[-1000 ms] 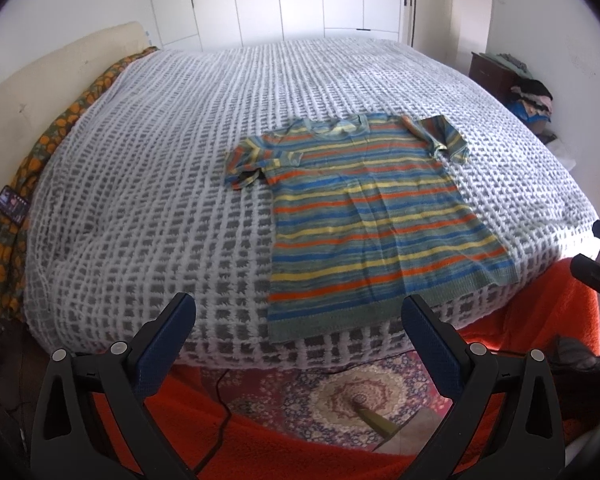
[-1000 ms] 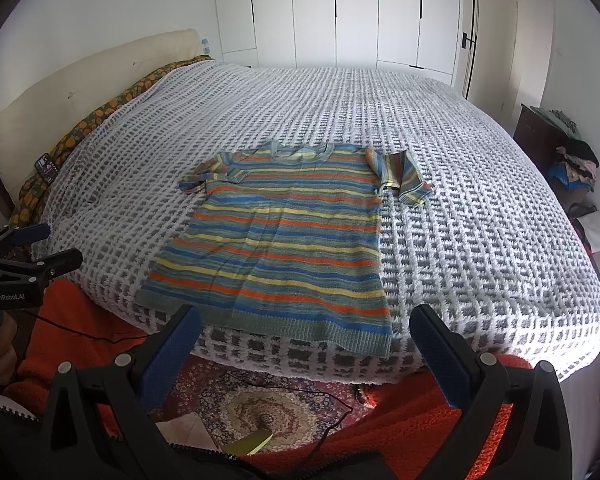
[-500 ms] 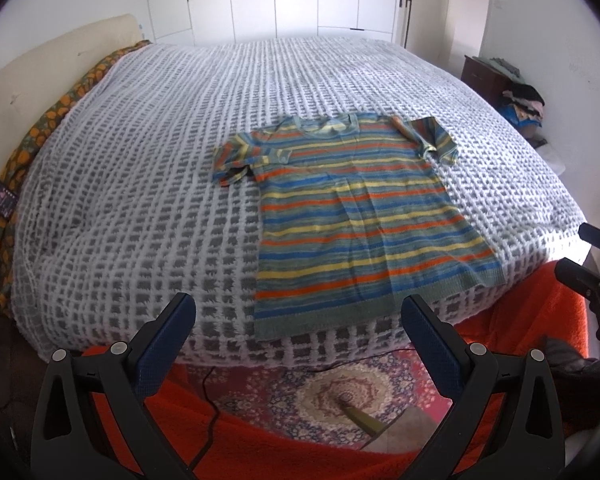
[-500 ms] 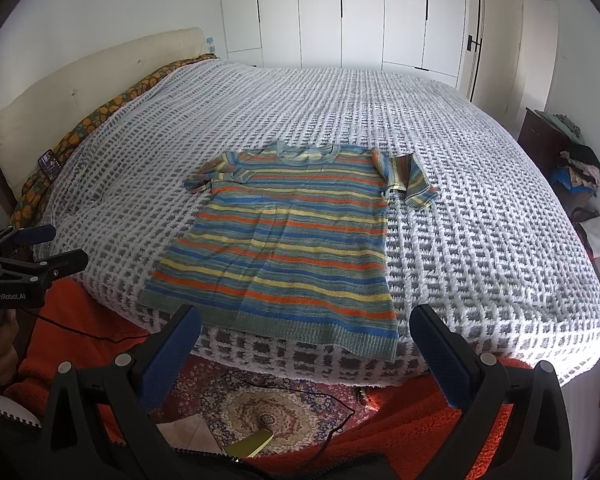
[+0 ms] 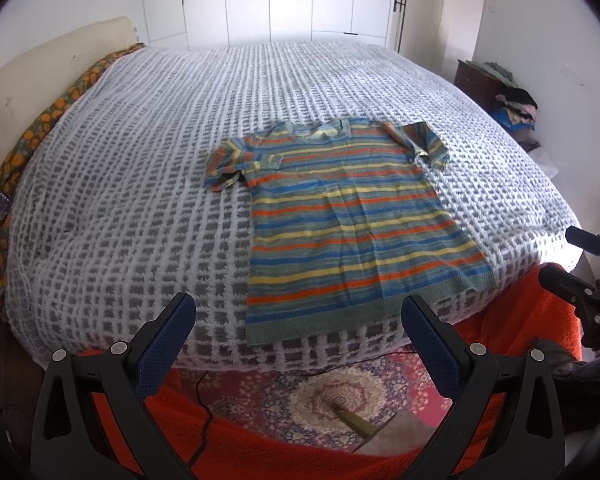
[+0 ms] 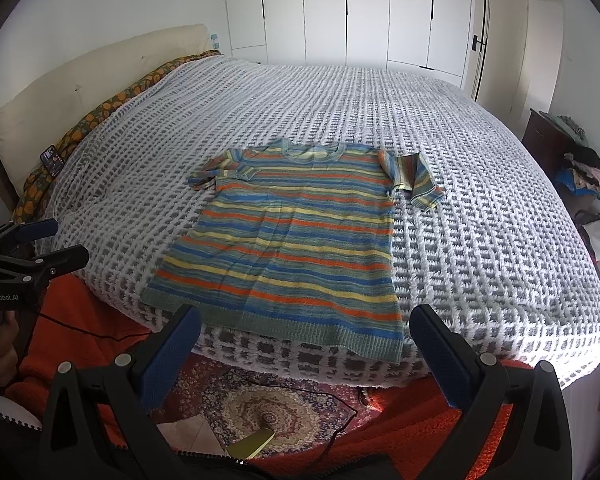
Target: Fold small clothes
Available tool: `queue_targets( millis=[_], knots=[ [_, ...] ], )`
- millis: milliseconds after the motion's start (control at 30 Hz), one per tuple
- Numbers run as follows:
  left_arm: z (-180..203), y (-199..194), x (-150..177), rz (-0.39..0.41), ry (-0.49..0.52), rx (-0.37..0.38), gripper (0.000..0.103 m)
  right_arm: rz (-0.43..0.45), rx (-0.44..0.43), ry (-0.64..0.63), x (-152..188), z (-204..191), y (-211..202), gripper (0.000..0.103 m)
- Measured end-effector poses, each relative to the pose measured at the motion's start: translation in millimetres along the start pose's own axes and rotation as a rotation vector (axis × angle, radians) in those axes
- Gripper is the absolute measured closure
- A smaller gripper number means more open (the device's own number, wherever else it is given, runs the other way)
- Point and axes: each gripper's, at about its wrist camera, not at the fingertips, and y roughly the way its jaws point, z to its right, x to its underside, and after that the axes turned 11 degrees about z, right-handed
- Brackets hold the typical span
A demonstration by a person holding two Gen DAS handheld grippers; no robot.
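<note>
Grippers (image 5: 296, 318) agape before knitted striped shirt (image 5: 356, 224)

Striped knit cloth shirt (image 6: 288, 240), nubbly woven bedspread (image 6: 480, 216), matt black plastic left gripper (image 5: 298, 318), fuzzy orange blanket (image 5: 540, 312)

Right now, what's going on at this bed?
A person holds a gripper in each hand at the foot of the bed. The left gripper and right gripper are both open and empty, short of the mattress edge. The striped T-shirt lies flat and unfolded on the white blanket, hem nearest the fingers, one sleeve bunched, the other flipped. No fold has begun.
</note>
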Motion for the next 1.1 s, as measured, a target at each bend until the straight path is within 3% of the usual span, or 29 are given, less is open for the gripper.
queue_targets(
  millis=[400, 1100],
  knots=[
    [-6.4, -2.4, -1.1, 0.003, -0.051, -0.003, 0.0, -0.001, -0.002, -0.006, 1.6, -4.5, -0.8, 0.0],
    [7.3, -2.0, -1.3, 0.018, -0.024, -0.02, 0.0, -0.008, -0.018, -0.025, 5.5, -9.0, 1.9, 0.0]
  ],
)
